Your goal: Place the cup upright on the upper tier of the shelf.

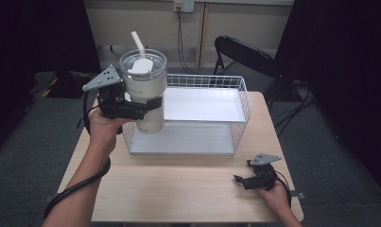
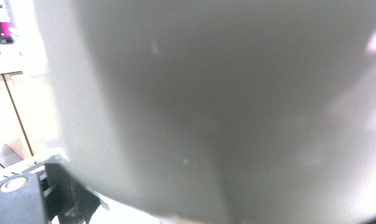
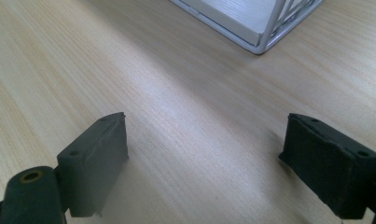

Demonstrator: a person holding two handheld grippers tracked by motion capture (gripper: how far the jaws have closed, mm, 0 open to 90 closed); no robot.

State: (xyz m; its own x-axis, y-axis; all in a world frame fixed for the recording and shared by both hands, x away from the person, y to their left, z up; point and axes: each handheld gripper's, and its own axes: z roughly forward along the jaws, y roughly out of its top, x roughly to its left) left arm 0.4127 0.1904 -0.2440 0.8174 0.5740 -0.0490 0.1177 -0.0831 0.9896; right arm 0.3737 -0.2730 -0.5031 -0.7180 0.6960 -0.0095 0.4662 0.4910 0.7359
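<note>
A white tumbler (image 1: 147,97) with a clear lid and a white straw (image 1: 139,45) hangs upright in the air over the left end of the white wire rack (image 1: 242,92). My left gripper (image 1: 145,107) is shut on its lower body from the left. In the left gripper view the tumbler's pale wall (image 2: 213,107) sits right against the camera. My right gripper (image 1: 240,180) rests low on the wooden table (image 1: 178,184) at the front right, its black pads (image 3: 94,158) wide open with bare wood between them.
The rack has two white shelves, an upper one at the back and a lower one in front; its near corner (image 3: 260,44) lies ahead of my right gripper. A black folding chair (image 1: 247,56) stands behind the table. Grey carpet surrounds it.
</note>
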